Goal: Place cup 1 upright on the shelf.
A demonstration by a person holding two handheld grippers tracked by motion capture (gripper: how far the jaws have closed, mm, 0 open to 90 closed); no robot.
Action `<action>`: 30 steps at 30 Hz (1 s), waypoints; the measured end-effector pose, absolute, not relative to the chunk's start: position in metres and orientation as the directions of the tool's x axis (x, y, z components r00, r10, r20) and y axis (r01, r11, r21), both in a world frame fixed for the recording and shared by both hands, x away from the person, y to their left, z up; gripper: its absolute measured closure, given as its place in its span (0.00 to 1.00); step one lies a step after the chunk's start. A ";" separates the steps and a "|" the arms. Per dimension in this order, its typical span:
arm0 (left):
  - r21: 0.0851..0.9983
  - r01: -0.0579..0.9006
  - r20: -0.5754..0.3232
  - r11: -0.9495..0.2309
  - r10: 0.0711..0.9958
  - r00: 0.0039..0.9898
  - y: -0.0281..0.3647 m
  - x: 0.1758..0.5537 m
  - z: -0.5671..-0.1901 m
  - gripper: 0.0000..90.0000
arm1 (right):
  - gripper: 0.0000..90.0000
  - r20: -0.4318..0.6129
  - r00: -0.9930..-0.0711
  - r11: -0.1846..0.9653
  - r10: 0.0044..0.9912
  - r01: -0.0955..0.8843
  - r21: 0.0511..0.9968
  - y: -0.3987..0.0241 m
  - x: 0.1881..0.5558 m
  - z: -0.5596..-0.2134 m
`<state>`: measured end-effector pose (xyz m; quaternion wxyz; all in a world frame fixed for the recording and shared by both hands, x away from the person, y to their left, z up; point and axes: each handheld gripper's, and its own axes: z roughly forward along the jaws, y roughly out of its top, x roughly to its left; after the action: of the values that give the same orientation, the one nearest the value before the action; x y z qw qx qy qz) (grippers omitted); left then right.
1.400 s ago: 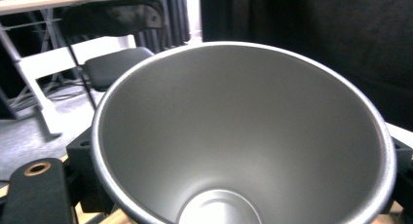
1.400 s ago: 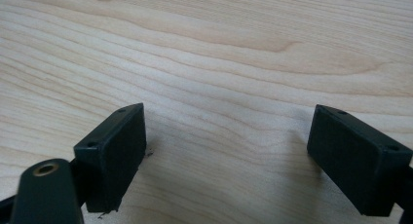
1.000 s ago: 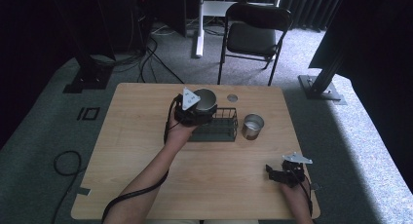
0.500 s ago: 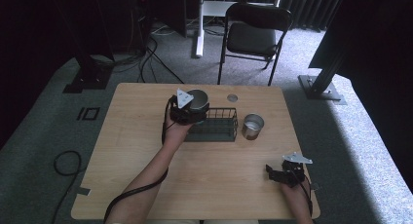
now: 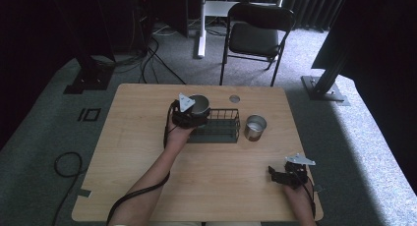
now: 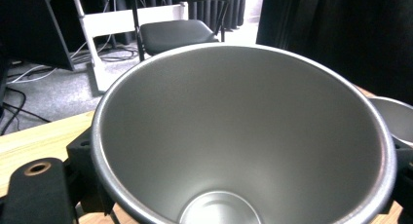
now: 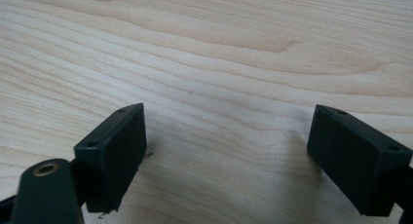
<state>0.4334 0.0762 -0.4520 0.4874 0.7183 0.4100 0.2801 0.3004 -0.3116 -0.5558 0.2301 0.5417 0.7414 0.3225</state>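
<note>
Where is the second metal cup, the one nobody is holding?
In the high view, the free metal cup stands on the wooden table, just right of the black wire basket, right of centre.

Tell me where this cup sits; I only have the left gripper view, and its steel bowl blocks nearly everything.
Observer: The left gripper holds the cup at the wire basket's left end.
Operator: Report the other gripper.
Observer: The right gripper rests near the table's front right corner, jaws open over bare wood.
Operator: Name that rim at my right edge.
Observer: A second steel cup, upright on the table right of the basket.
</note>
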 end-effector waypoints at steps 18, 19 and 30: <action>0.920 0.329 0.020 -0.212 0.864 0.503 0.073 0.433 -0.468 0.15 | 0.16 0.008 -0.308 0.206 0.951 0.655 0.728 -0.312 0.300 -0.556; 0.920 0.329 0.020 -0.212 0.864 0.503 0.073 0.433 -0.468 0.15 | 0.16 0.009 -0.308 0.205 0.951 0.655 0.727 -0.312 0.300 -0.556; 0.915 0.330 0.039 -0.233 0.864 0.501 0.074 0.433 -0.469 0.15 | 0.16 0.009 -0.308 0.205 0.951 0.655 0.727 -0.312 0.300 -0.556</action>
<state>0.4328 0.0738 -0.4692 0.4653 0.7309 0.4087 0.2869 0.3004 -0.3115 -0.5558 0.2298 0.5416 0.7414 0.3226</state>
